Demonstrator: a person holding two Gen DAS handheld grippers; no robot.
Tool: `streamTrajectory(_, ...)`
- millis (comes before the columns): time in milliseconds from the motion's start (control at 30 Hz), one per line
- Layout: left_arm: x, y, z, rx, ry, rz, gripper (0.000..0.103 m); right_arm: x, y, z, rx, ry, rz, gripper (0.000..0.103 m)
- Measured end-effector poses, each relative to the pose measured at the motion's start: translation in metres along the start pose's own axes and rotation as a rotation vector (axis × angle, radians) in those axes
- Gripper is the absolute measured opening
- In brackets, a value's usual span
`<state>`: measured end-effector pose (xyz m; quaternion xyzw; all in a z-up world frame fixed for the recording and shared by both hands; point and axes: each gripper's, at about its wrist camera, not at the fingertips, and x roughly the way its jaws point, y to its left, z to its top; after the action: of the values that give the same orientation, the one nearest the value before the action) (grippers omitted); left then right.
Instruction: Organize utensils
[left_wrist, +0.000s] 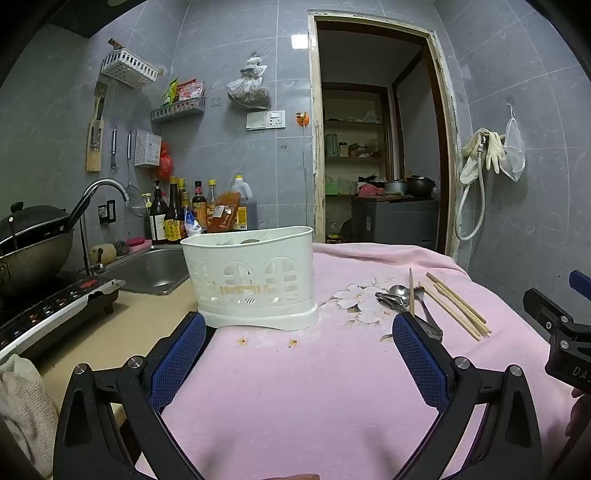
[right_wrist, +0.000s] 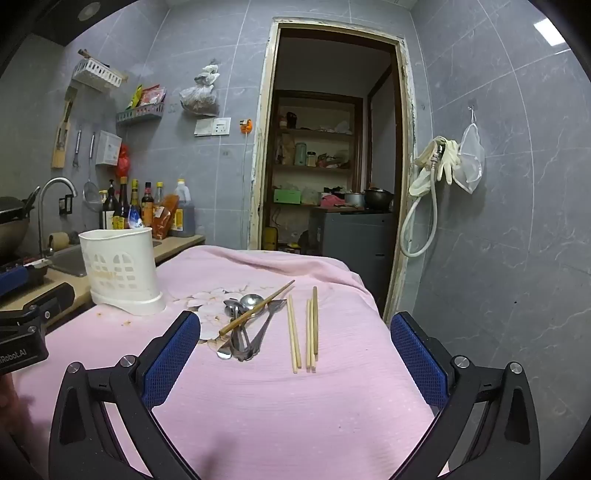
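Note:
A white plastic utensil holder (left_wrist: 253, 275) (right_wrist: 120, 271) stands upright on the pink cloth (left_wrist: 295, 387) (right_wrist: 288, 398), at its left side. To its right lies a heap of metal spoons (right_wrist: 243, 325) (left_wrist: 397, 297) with one wooden chopstick (right_wrist: 258, 306) across it. Several more chopsticks (right_wrist: 308, 332) (left_wrist: 454, 304) lie side by side further right. My left gripper (left_wrist: 299, 326) is open, just short of the holder, with nothing between its blue pads. My right gripper (right_wrist: 295, 328) is open too, hovering in front of the spoons and chopsticks without touching them.
Left of the cloth are a steel sink (left_wrist: 151, 269) with a tap, a wok (left_wrist: 33, 247) on an induction hob (left_wrist: 51, 306), and sauce bottles (left_wrist: 184, 214) along the tiled wall. A doorway (left_wrist: 376, 140) opens behind the table. A hose and gloves (right_wrist: 439, 162) hang on the right wall.

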<state>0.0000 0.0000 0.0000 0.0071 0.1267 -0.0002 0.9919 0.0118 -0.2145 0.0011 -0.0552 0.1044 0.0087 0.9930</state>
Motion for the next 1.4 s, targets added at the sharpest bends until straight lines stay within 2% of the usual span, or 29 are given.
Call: streamTrajectory(1400,-0.0007,-0.0005,0.0001,0.006,0.002,-0.002,0.099,0.0019,0.0015,-0.0016,-0.004,0.003,-0.002,0.103)
